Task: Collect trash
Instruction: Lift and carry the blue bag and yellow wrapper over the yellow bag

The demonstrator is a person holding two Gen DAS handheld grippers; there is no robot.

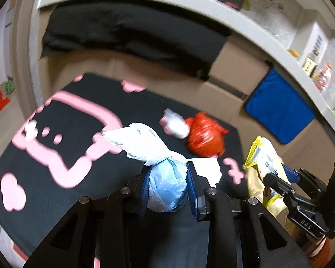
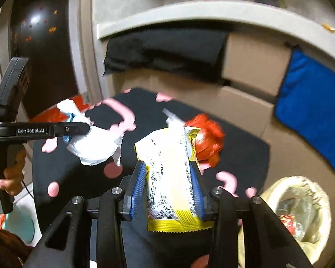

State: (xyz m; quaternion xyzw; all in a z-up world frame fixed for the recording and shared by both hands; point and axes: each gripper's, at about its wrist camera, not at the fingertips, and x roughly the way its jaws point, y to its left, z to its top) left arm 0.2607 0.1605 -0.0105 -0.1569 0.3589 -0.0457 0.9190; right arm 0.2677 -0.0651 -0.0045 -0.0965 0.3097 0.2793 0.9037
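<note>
Left gripper [image 1: 167,186] jaws clamped on pale blue bag [image 1: 167,189], right gripper [image 2: 168,186] jaws gripping yellow wrapper [image 2: 169,178], red bag [image 2: 208,140] beyond the jaws, bin [image 2: 301,212] right of them.

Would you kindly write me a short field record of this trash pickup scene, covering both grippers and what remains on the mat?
left gripper: shut on pale blue bag with white tissue
right gripper: shut on yellow wrapper
mat: black with pink pattern
left on mat: red bag, white wad beside it
bin: lined, lower right in right wrist view, already holding trash
</note>
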